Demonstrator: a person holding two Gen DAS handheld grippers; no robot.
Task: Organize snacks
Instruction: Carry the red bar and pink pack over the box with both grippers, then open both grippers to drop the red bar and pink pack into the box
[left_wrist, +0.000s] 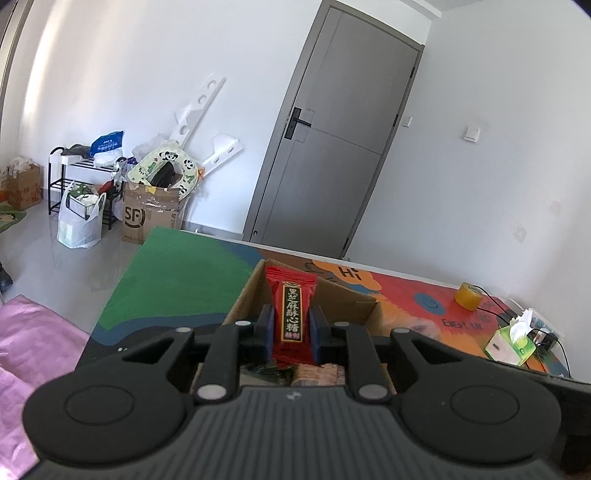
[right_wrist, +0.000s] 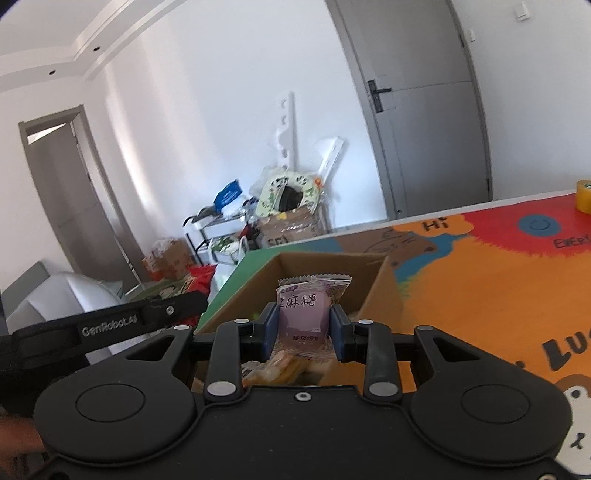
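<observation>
Two light, crinkly, slippery snacks above the near cardboard box (left_wrist: 354, 302): left gripper (left_wrist: 291, 328) clamped mid-length on a stiff red candy bar (left_wrist: 291, 314), right gripper (right_wrist: 303, 326) pinching a soft, probably squashable purple mochi packet (right_wrist: 306, 314) at its middle.

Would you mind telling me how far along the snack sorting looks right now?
Done: nothing looks sorted out yet; several wrapped snacks lie inside the cardboard box. In hand: the left gripper is shut on a red sesame candy packet, and the right gripper grips a purple mochi packet, both above the box. Left: placing these two and handling the rest; no destination spot is visible.
</observation>
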